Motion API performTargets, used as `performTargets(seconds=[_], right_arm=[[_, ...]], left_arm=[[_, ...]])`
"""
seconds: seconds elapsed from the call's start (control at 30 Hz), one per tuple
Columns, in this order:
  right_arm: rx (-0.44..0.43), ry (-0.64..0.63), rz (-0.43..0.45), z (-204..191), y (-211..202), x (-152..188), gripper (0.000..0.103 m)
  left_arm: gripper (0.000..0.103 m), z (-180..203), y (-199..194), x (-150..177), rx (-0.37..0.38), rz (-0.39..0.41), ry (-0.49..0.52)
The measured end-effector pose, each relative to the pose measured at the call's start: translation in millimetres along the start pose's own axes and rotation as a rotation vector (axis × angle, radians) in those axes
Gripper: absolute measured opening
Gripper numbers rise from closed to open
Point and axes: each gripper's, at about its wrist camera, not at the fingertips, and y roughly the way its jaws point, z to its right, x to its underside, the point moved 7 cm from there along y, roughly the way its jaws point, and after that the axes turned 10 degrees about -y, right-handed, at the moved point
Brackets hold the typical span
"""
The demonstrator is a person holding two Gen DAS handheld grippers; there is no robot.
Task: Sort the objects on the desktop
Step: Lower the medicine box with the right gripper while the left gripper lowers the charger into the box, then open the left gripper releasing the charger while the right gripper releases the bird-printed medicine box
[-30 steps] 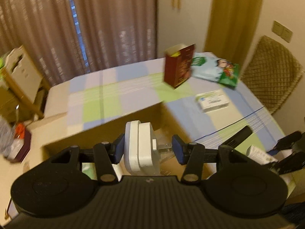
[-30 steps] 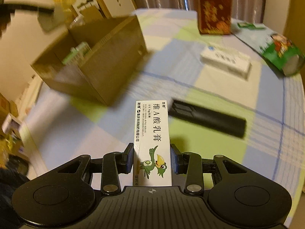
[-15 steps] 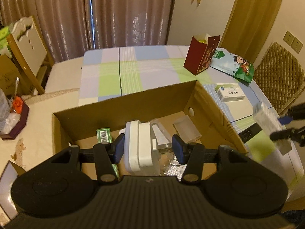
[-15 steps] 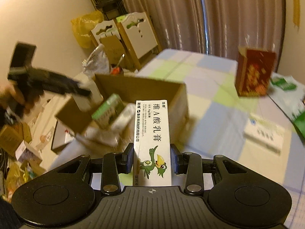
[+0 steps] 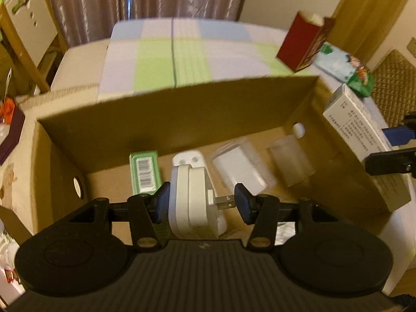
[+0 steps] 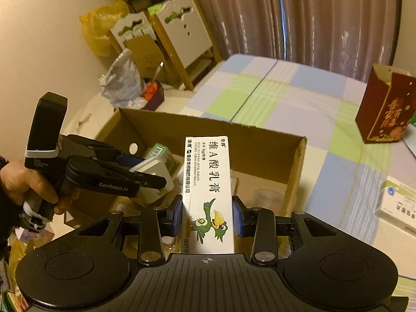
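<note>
My left gripper [image 5: 201,204] is shut on a white plug adapter [image 5: 192,202], its prongs pointing at the right pad, and hangs over the open cardboard box [image 5: 182,98]. Inside the box lie a green carton [image 5: 145,171], a white packet [image 5: 241,167] and a clear cup [image 5: 291,161]. My right gripper [image 6: 207,217] is shut on a white ointment box [image 6: 209,189] with a green bird, held above the cardboard box's [image 6: 296,166] near right part. The ointment box [image 5: 361,135] shows at the right edge of the left wrist view. The left gripper [image 6: 145,174] with the adapter shows in the right wrist view.
On the checked tablecloth [image 6: 260,96] stand a dark red carton [image 6: 384,109] and a white medicine box [image 6: 397,202]. A snack bag [image 5: 345,67] lies by the red carton [image 5: 304,44]. White chairs [image 6: 179,33], bags and clutter crowd the floor at the left.
Both grippers have moved in over the cardboard box. The right one swung left from the tablecloth with the ointment box; the left one dropped lower over the box with the adapter.
</note>
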Motion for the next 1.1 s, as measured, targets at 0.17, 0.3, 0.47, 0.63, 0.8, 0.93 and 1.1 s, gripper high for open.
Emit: performTargets(seconds=[0.17,0.3,0.47,0.63,0.8,0.93,1.1], right_arm=[[0.038,-0.001,-0.045,6,22,2,0.037],[0.074,-0.002,-0.074,12,33,5,0.037],[0.116,-0.025,-0.097,13,42,7,0.037],[0.166,-0.063,-0.116,12,53,8,0.037],[0.239,-0.105,-0.154,13,66,12,0.037],[0.274,-0.127,-0.175,14,73,14,0.037],[0.335,-0.194,-0.196,12,83,15,0.037]], left_arm=[[0.047,-13,11,-1,-0.048,0.005,0.001],[0.047,-20,12,-6,-0.124,0.034,0.044],[0.048,-28,16,-11,-0.178,0.06,0.058],[0.056,-22,24,-12,-0.236,0.071,0.131],[0.063,-21,27,-13,-0.231,0.059,0.116],[0.069,-25,23,-17,-0.233,0.054,0.09],[0.072,-23,8,-24,-0.228,0.067,0.099]])
